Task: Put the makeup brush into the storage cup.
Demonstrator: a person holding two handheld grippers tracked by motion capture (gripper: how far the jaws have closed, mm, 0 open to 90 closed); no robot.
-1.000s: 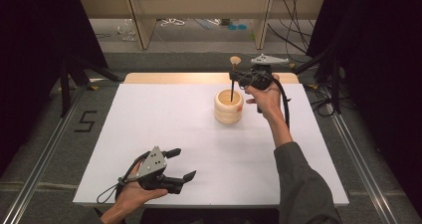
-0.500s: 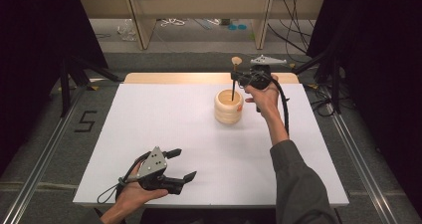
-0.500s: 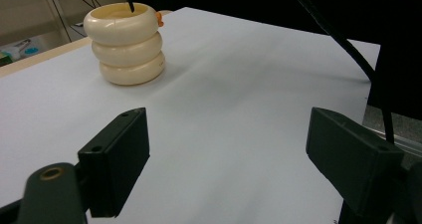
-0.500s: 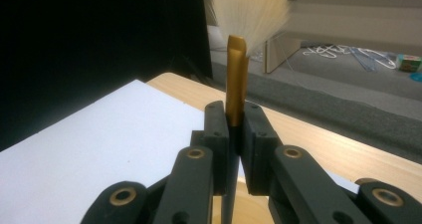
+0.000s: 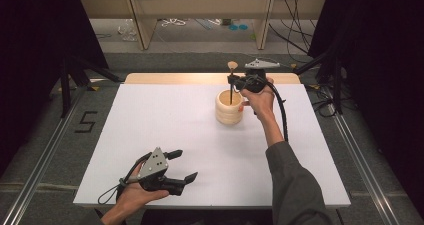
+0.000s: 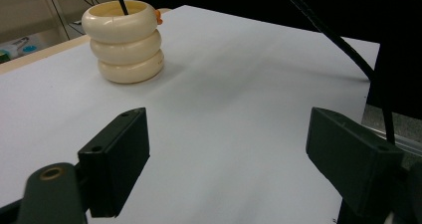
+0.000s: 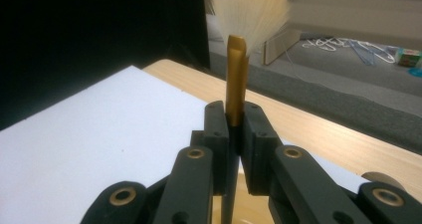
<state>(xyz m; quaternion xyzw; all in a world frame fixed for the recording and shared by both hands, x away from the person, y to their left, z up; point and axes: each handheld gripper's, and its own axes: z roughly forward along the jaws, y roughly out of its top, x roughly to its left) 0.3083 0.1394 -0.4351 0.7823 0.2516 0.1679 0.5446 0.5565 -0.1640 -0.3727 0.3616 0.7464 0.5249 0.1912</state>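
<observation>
A cream ringed holder (image 5: 229, 106) stands on the white table top (image 5: 165, 120) toward the far middle; the left gripper view shows this holder (image 6: 124, 41) at upper left. My right gripper (image 5: 234, 81) is shut on a makeup brush (image 5: 231, 80) held upright, bristles up, with its dark handle tip down inside the holder's mouth. In the right gripper view the gold ferrule (image 7: 235, 79) rises between the closed pads, pale bristles (image 7: 251, 12) above. My left gripper (image 5: 182, 166) rests in a hand near the front edge, open, with nothing between its fingers (image 6: 117, 157).
A bare wooden strip (image 5: 175, 78) borders the table's far edge. A black cable (image 5: 280, 110) trails from the right gripper along the forearm. Metal rails (image 5: 45, 150) run down both sides of the table. Wooden shelving and loose items lie on the floor beyond.
The right gripper has sunk slightly with the brush, lowering its handle deeper into the holder. The left gripper has stayed where it was.
</observation>
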